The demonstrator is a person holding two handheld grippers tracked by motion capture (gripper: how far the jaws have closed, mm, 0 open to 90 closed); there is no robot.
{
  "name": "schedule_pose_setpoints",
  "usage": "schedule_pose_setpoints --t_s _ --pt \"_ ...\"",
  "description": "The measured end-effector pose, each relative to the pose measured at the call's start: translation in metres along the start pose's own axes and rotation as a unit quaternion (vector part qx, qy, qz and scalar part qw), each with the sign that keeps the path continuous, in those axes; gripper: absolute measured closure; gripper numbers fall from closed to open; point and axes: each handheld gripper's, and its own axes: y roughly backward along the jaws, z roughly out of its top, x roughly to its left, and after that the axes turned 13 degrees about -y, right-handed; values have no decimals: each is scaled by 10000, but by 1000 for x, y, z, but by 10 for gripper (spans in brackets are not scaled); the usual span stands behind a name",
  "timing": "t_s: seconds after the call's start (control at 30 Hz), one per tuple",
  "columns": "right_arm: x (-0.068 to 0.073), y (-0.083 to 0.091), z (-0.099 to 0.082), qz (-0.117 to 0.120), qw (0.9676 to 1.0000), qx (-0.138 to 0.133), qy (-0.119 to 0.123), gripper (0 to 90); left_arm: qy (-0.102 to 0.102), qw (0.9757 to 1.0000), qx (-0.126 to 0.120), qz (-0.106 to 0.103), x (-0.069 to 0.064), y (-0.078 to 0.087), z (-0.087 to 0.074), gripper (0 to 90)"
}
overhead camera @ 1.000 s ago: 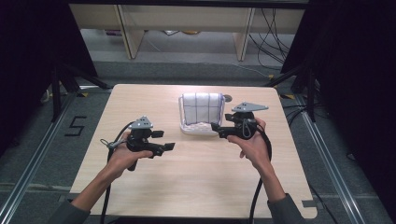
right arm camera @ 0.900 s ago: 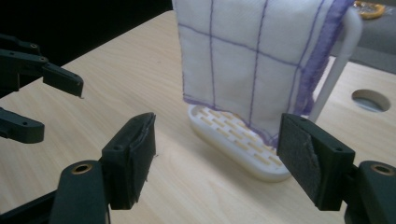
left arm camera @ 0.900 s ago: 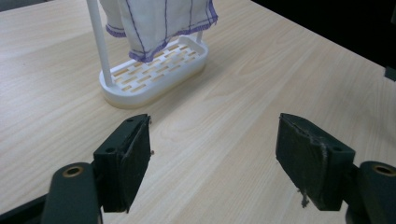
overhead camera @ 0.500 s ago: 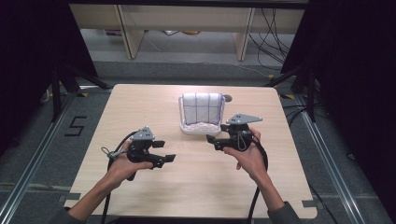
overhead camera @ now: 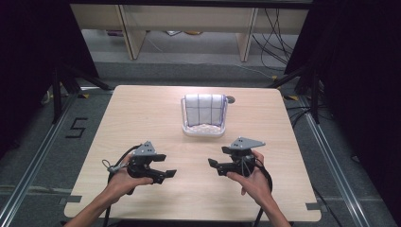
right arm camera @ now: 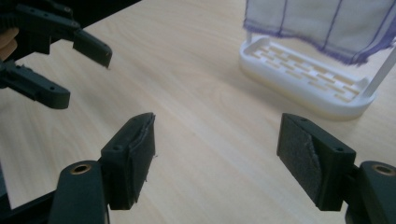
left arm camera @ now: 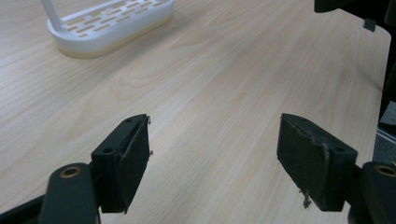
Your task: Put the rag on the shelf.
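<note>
- Hands had drawn back toward the near edge of the pale wooden table (overhead camera: 142, 118) since the earlier frames, away from the rack.
- Left black two-jaw gripper (overhead camera: 168, 173) hovered low at the near left, jaws wide apart with only bare tabletop between them.
- White slotted plastic rack (overhead camera: 203, 130), draped with a white cloth with purple grid lines (overhead camera: 204, 109), stood at the table's middle rear, unobstructed.
- Right black two-jaw gripper (overhead camera: 213, 163) hung near right, jaws spread, holding nothing.
</note>
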Motion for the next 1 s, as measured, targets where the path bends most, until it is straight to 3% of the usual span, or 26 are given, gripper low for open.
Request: schedule_pose_setpoints --t_s 0.03,0.07,0.17,0.47,0.57,0.67,0.7,0.8,0.83,0.87,0.9,1.0 --pt "-2 -2 -3 32 9999 -31 159 286 -29 10000 31 21 -2 0 -1 247" --pt "-1 -2 -6 44 10000 49 64 284 -75 10000 59 24 -2 0 -2 246" --pt "-5 -5 -17 81 9996 244 85 277 -82 9999 100 -26 -5 0 -7 243" --pt "-6 -1 -32 10 9997 244 15 247 -4 10000 75 -30 -13 2 -25 234" --pt "-5 -1 -39 70 9994 349 14 230 -75 10000 34 -11 -17 1 -30 230" --pt "-4 -2 -42 233 9992 338 -9 225 -5 10000 25 -37 -22 0 -34 226" --pt "-1 0 -45 129 9991 416 -3 217 -2 10000 51 -60 -23 -1 -36 224" --pt "-1 -1 -50 145 9987 481 47 215 -23 10000 78 -41 -28 -2 -43 218" --pt "1 -1 -53 108 9984 551 -93 213 -149 9997 189 -29 -30 -2 -46 216" --pt "1 -1 -53 108 9984 551 -93 213 -149 9997 189 -29 -30 -2 -46 215" --pt "-1 -4 -56 126 9981 609 41 201 -278 9991 300 107 -32 -4 -51 215" --pt "1 -6 -61 8 9974 709 160 198 -344 9986 376 113 -35 -8 -58 212"
